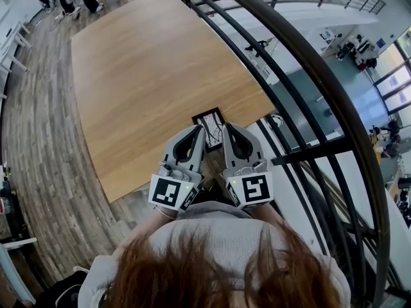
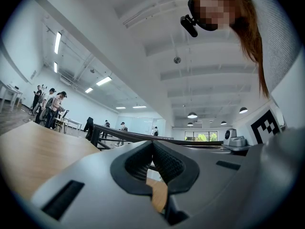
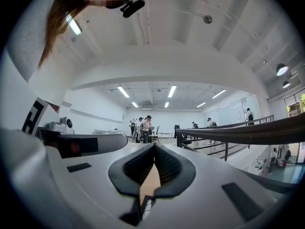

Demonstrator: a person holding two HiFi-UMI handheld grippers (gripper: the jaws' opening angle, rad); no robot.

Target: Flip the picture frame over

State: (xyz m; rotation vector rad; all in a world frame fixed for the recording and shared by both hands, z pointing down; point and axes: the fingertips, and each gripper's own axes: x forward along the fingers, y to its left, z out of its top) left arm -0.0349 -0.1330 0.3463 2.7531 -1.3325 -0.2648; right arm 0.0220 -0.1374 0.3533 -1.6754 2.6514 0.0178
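Hair (image 1: 218, 268) and a grey-clad shoulder (image 1: 218, 226) of the person fill the bottom of the head view. Just beyond them the two tools are held side by side, each with its marker cube (image 1: 170, 192) at the rear.

The left tongs (image 1: 200, 130) and the right tongs (image 1: 226, 128) point away from the person toward the near right corner of the wooden bench (image 1: 148, 76). The picture frame (image 1: 210, 122) lies flat at that corner, close to the bench's right edge. It has a black rim and faces up, showing a pale sheet with dark line work. Its near part is covered by the two tips, one on each side. Whether either tip touches the frame cannot be told from above.

In the left gripper view the left tongs (image 2: 152, 142) are closed tip to tip with nothing between the ribbed pads; only bench wood shows through the gap behind them. In the right gripper view the right tongs (image 3: 155, 145) are likewise pressed together and empty, and a dark strip low between the jaw bases looks like the frame's rim.

A dark curved railing (image 1: 308, 69) runs past the bench's right edge. People (image 3: 143, 125) stand well beyond the bench's far end, on the plank floor (image 1: 38, 140).
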